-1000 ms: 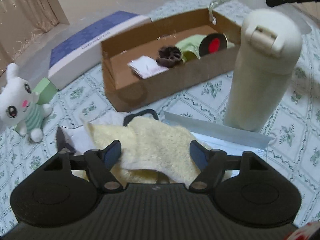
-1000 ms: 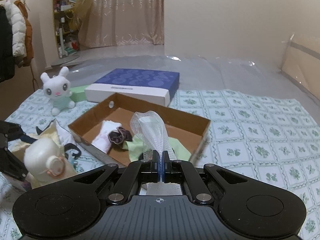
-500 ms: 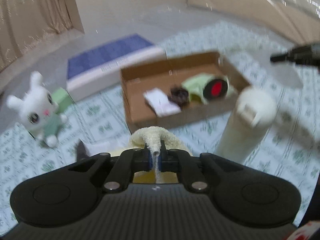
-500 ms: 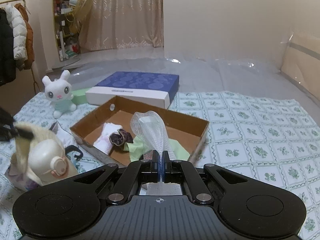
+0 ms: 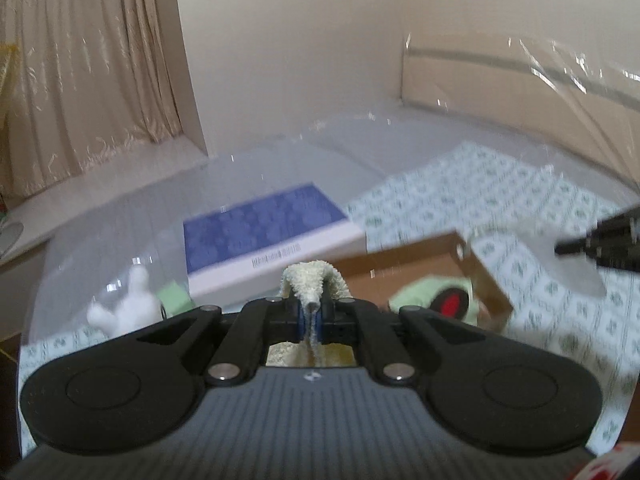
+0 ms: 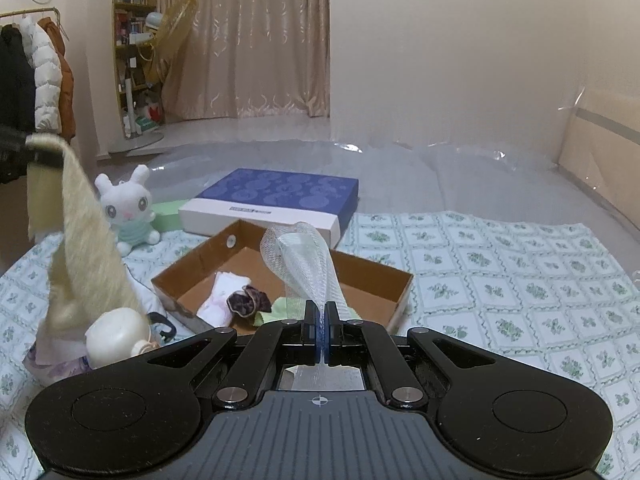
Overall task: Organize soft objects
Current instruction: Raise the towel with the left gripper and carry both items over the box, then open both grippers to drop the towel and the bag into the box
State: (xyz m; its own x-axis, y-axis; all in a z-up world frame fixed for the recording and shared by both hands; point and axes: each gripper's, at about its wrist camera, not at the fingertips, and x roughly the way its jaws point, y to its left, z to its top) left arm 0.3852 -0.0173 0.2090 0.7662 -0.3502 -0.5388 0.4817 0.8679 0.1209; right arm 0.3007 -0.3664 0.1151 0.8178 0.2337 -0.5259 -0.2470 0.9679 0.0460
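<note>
Yellow towel (image 5: 310, 286) (pinched) aloft

Place: home, a lived-in room
Signs: curtains (image 6: 256, 40), bookshelf (image 6: 134, 44), coats on a rail (image 6: 36, 80) (puffer jackets), floral cloth (image 6: 500, 280)

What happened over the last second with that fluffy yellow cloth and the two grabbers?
The left gripper, open around the yellow towel a second ago, closed on it and lifted it high; it now hangs above the white bottle. The right gripper stayed shut on the white mesh sleeve over the cardboard box. The bunny and blue box did not move.
</note>
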